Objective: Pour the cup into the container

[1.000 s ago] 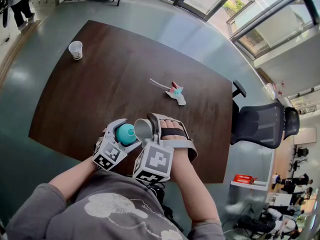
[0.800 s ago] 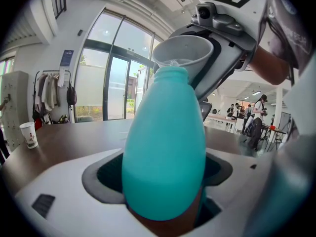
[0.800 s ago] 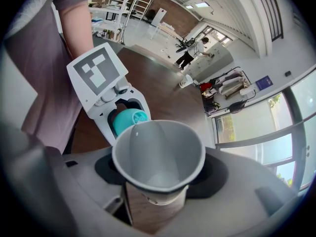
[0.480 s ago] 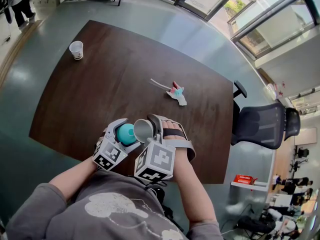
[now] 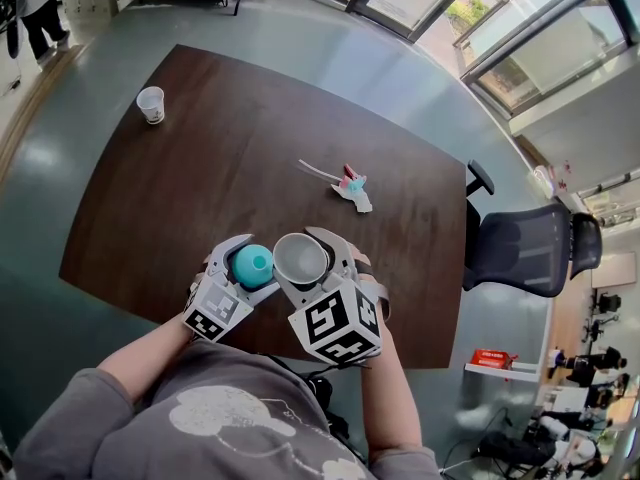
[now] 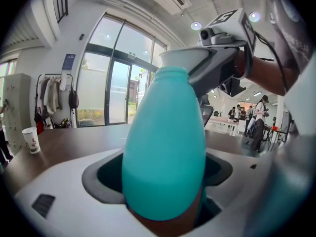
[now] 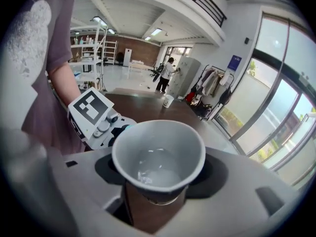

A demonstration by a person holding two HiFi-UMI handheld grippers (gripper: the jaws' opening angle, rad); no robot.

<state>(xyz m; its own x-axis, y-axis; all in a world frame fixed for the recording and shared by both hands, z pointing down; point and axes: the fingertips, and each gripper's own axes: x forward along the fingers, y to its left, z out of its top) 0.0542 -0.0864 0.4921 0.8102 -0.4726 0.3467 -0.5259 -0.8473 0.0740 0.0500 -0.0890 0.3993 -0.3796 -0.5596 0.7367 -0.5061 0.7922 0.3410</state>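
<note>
My left gripper (image 5: 247, 261) is shut on a teal container (image 5: 252, 266), a rounded bottle that fills the left gripper view (image 6: 163, 147) and stands upright. Beside it, my right gripper (image 5: 305, 258) is shut on a grey paper cup (image 5: 300, 257) whose mouth faces up toward the head camera. In the right gripper view the cup (image 7: 159, 158) holds a little clear liquid at its bottom. Seen from the left gripper, the cup's rim (image 6: 183, 58) hangs just behind the container's top. Both are held over the near edge of the dark table (image 5: 200, 178).
A white paper cup (image 5: 151, 102) stands at the table's far left corner. A pink, teal and white scrap (image 5: 351, 184) lies toward the right side. A black office chair (image 5: 522, 250) stands off the right edge. People are farther back in the room.
The right gripper has rolled, turning the cup from lying tipped toward the teal container to mouth up. The left gripper and container have stayed put.
</note>
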